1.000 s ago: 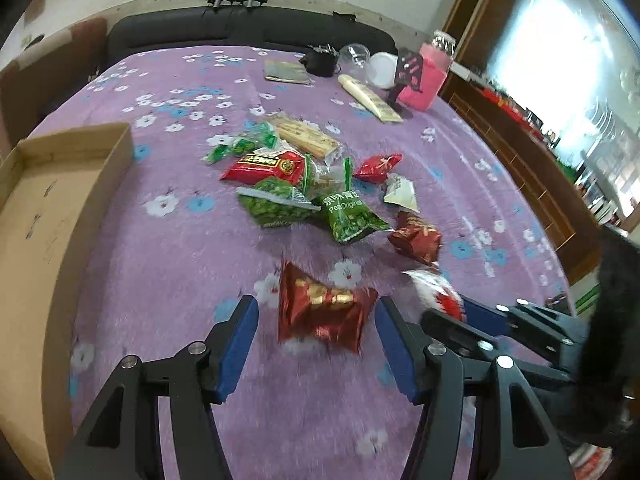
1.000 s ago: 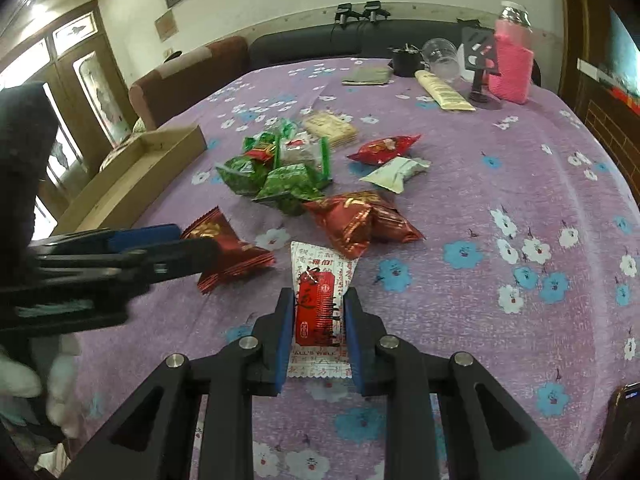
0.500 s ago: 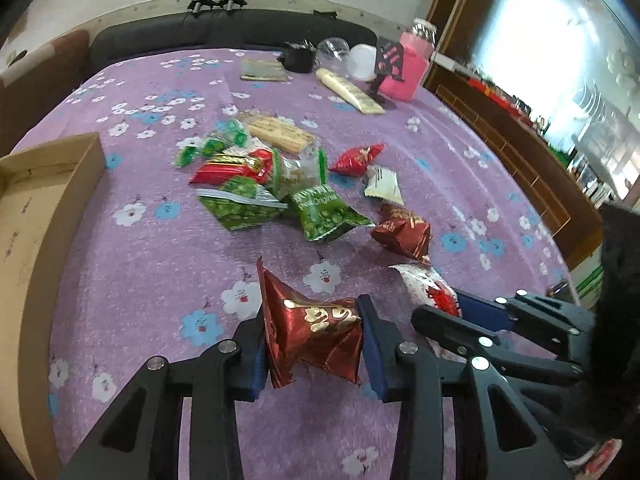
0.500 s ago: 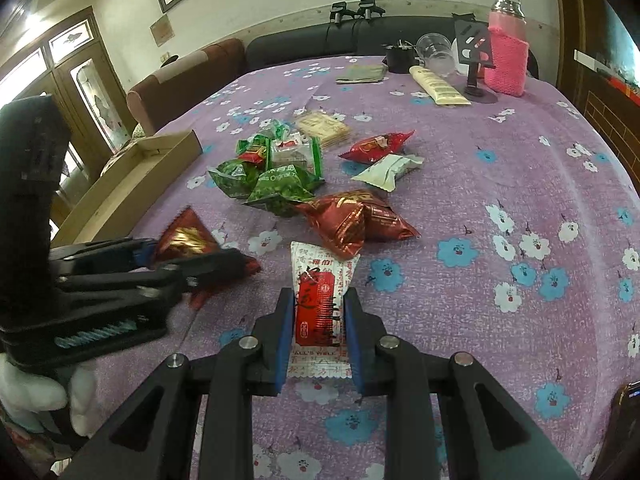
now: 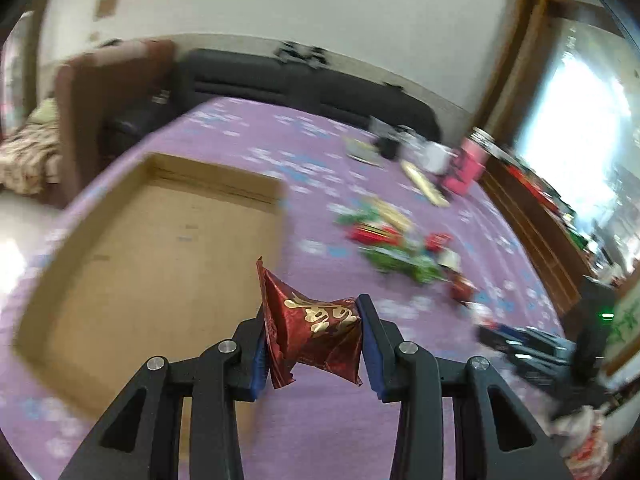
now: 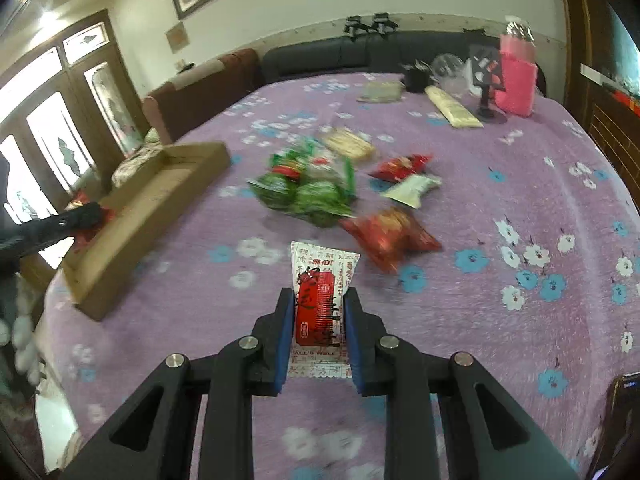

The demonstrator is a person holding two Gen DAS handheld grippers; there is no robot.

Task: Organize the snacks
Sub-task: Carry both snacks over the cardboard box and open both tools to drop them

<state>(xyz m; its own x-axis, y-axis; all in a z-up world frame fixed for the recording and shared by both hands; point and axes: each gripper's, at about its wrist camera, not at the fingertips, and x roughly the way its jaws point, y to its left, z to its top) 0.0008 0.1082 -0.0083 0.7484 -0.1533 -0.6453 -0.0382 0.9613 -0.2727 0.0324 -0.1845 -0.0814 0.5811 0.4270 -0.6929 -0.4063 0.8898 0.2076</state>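
My left gripper (image 5: 312, 334) is shut on a dark red foil snack packet (image 5: 316, 332) and holds it in the air beside the near right corner of the open cardboard box (image 5: 160, 248). My right gripper (image 6: 316, 320) is shut on a white-and-red snack packet (image 6: 320, 304), held just above the purple flowered cloth (image 6: 500, 184). The left gripper shows in the right wrist view (image 6: 60, 224) at the box's (image 6: 148, 208) left side. A pile of green and red snack packets (image 6: 316, 192) lies mid-table.
A red foil packet (image 6: 388, 236) lies just ahead of my right gripper. At the far edge stand a pink bottle (image 6: 516, 76), a phone stand (image 6: 488, 92), a long cracker pack (image 6: 452, 112) and a black cup (image 6: 416, 78). A sofa (image 6: 360, 56) lies beyond.
My left gripper closed on the dark red packet, lifted it and swung left toward the cardboard box. My right gripper kept its grip on the white-and-red packet and lifted slightly.
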